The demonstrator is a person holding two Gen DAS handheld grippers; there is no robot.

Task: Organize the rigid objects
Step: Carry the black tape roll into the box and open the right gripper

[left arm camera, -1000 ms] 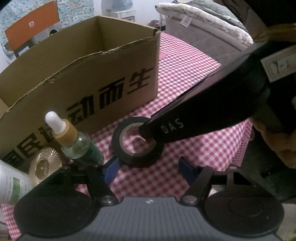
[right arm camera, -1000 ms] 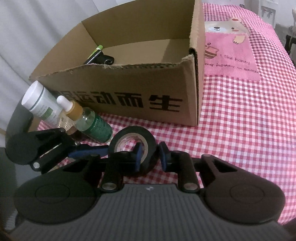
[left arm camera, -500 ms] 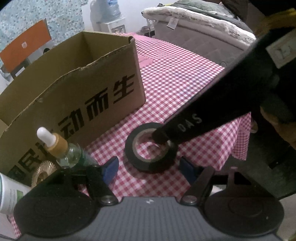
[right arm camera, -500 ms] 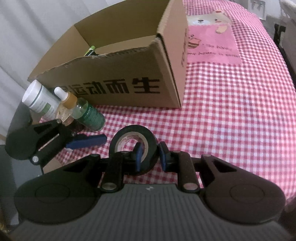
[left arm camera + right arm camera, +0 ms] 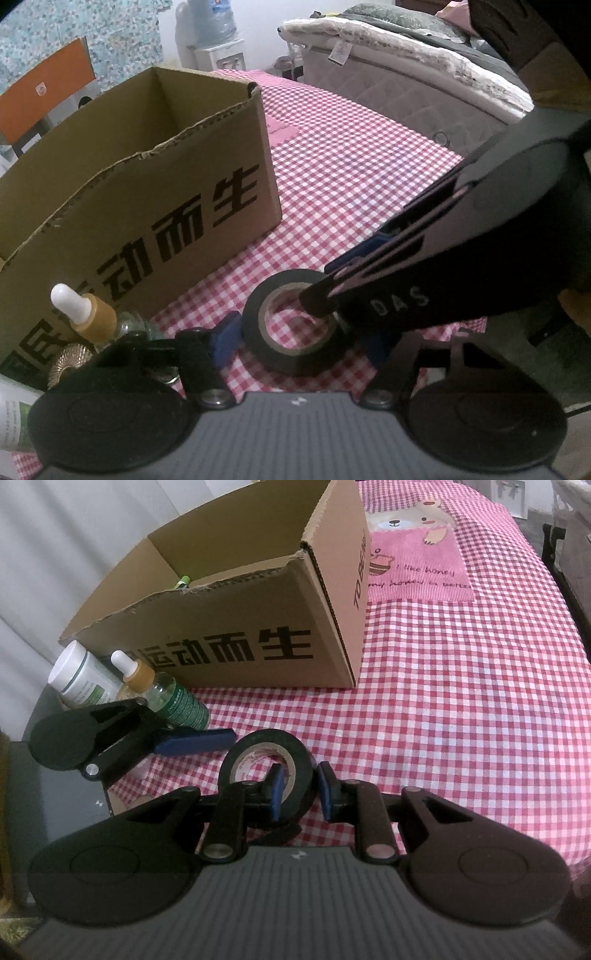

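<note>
The right gripper [image 5: 297, 788] is clamped on the tape roll's [image 5: 266, 771] wall, one pad inside the hole, one outside; the roll sits on the checked table [image 5: 461, 709] just in front of the box [image 5: 236, 642]. The left gripper [image 5: 301, 338] straddles the roll, its jaws closing but not pressing. Its right pad is hidden behind the other gripper. Only a green tip [image 5: 183, 580] shows inside the box. The dropper bottle [image 5: 168, 694] and white jar [image 5: 79, 677] are partly covered.

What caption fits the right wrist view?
Right gripper shut on black tape roll's wall, cardboard box behind.
</note>
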